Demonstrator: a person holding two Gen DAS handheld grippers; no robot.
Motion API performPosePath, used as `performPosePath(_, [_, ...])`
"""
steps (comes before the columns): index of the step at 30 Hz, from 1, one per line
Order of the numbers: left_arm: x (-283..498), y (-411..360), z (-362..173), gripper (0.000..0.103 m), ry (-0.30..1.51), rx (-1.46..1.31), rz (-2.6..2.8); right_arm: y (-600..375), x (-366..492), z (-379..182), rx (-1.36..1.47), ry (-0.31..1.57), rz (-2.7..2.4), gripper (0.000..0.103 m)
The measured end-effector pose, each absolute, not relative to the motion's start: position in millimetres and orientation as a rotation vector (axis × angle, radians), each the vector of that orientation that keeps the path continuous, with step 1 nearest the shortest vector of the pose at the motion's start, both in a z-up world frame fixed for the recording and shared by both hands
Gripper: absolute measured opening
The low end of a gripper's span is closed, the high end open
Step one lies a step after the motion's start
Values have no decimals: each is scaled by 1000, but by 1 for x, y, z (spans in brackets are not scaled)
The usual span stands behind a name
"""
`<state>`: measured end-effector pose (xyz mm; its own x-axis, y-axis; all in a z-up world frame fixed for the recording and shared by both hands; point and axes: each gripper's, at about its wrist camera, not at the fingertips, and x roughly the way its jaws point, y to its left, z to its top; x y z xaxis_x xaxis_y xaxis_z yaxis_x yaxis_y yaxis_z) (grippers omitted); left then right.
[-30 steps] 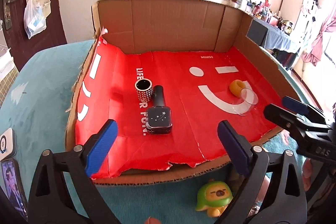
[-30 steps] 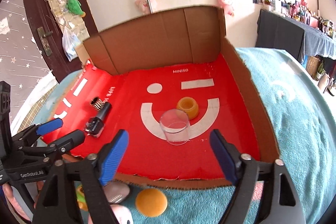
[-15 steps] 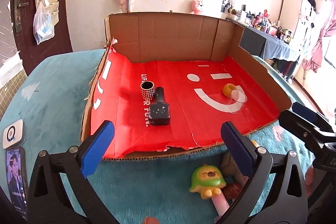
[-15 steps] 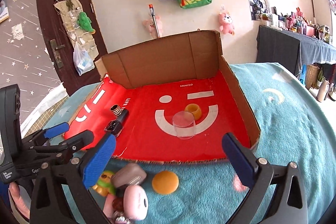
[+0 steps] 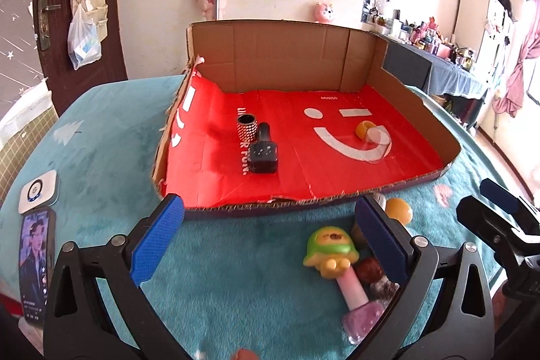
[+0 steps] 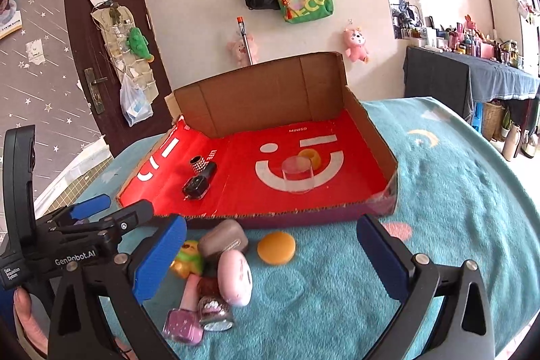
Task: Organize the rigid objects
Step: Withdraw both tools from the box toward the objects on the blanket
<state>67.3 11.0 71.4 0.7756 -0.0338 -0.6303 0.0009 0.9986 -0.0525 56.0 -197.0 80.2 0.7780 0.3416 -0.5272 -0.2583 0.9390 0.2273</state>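
Observation:
A cardboard tray (image 5: 270, 59) (image 6: 256, 90) with a red floor holds a black bottle (image 5: 262, 149) (image 6: 199, 181) lying beside a studded black cup (image 5: 247, 128) (image 6: 198, 163), plus a clear glass (image 5: 377, 140) (image 6: 297, 174) and an orange ring (image 5: 364, 129) (image 6: 310, 155). In front of the tray on the teal cloth lies a small pile: a green-capped toy bottle (image 5: 329, 250) (image 6: 187, 260), a pink nail polish (image 5: 361, 312) (image 6: 184, 323), a pink case (image 6: 234, 279), a brown case (image 6: 222, 240) and an orange disc (image 5: 398, 211) (image 6: 276, 248). My left gripper (image 5: 270, 238) is open above the cloth. My right gripper (image 6: 271, 258) is open over the pile.
A phone (image 5: 33, 262) and a white device (image 5: 37, 191) lie at the left edge of the teal cloth. The right gripper's black arm (image 5: 499, 225) shows at the right of the left wrist view. A door, hanging bags and a cluttered shelf stand behind.
Both grippers have drawn back from the tray and tilted up. The pile in front of the tray has come into view. Both pairs of jaws stand slightly wider.

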Motion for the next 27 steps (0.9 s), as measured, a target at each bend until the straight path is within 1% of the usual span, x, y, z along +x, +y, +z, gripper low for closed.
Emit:
performPosePath(10, [54, 9, 61, 103, 719, -62, -44, -195, 36, 70, 122, 621, 326, 103])
performPosePath(27, [40, 3, 40, 103, 781, -40, -44, -194, 29, 48, 77, 688, 321, 103])
